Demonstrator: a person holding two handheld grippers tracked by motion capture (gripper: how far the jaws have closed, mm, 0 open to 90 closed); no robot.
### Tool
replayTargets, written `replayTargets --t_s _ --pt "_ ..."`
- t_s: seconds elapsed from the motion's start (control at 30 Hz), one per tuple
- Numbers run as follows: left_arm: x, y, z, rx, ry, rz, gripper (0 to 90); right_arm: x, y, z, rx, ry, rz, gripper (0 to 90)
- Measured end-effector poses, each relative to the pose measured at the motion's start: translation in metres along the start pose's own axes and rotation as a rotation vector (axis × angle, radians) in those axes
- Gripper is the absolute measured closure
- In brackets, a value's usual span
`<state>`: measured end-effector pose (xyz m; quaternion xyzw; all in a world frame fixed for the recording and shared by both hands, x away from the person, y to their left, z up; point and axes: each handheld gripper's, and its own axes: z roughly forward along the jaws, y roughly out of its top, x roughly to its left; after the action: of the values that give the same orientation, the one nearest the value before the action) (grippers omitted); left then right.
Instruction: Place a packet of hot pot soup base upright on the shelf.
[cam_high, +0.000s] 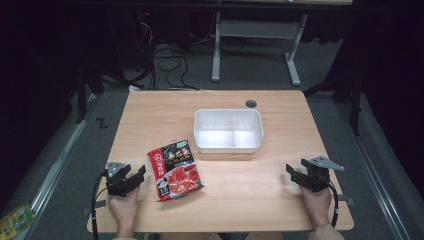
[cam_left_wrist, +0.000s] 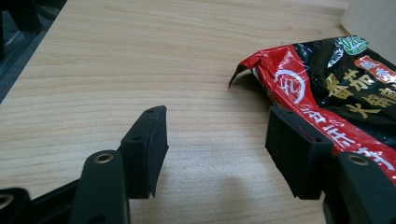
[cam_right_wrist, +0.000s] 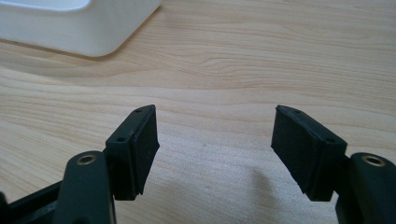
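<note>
A pale wood-grain worktop sits mid-frame in the high view, lit bright against a dark room. There is a round cable hole near its far edge, upper centre. Beyond it, at the top of the frame, grey floor carries a tangle of black cables and the white legs of another desk. At lower left, on the floor, lies a yellow-green packet. On the worktop, centre frame, stands a white tray split by a divider into two compartments. Below and left of it lies a red-and-black pouch, flat, tilted a little. At lower left the left hand-held gripper rests on the wood, jaws spread wide, holding nothing, just beside the pouch; in the left gripper view the pouch lies behind the right-hand jaw. At lower right the right hand-held gripper sits, jaws equally wide, gripping nothing, well apart from the tray.
</note>
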<state>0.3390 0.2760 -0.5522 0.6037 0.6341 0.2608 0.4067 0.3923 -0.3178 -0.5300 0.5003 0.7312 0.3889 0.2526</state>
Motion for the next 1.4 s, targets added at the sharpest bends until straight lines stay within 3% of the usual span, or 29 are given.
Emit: replayTargets --t_s 0.5,1.07,1.2,1.4 --pt "0.002 0.0 -0.001 -0.008 -0.011 -0.01 38.4 0.001 0.0 0.0 0.006 0.0 -0.004 32.6" --pt "0.005 0.002 -0.004 -0.033 -0.052 -0.024 38.4 0.001 0.0 0.001 0.01 -0.004 -0.005 32.8" --pt "0.002 0.004 -0.009 -0.039 -0.057 -0.001 37.5 0.002 0.001 0.001 0.015 -0.011 -0.006 32.8" --pt "-0.009 0.012 -0.017 -0.029 -0.103 0.044 35.0 0.002 0.001 0.001 0.013 -0.011 -0.008 32.8"
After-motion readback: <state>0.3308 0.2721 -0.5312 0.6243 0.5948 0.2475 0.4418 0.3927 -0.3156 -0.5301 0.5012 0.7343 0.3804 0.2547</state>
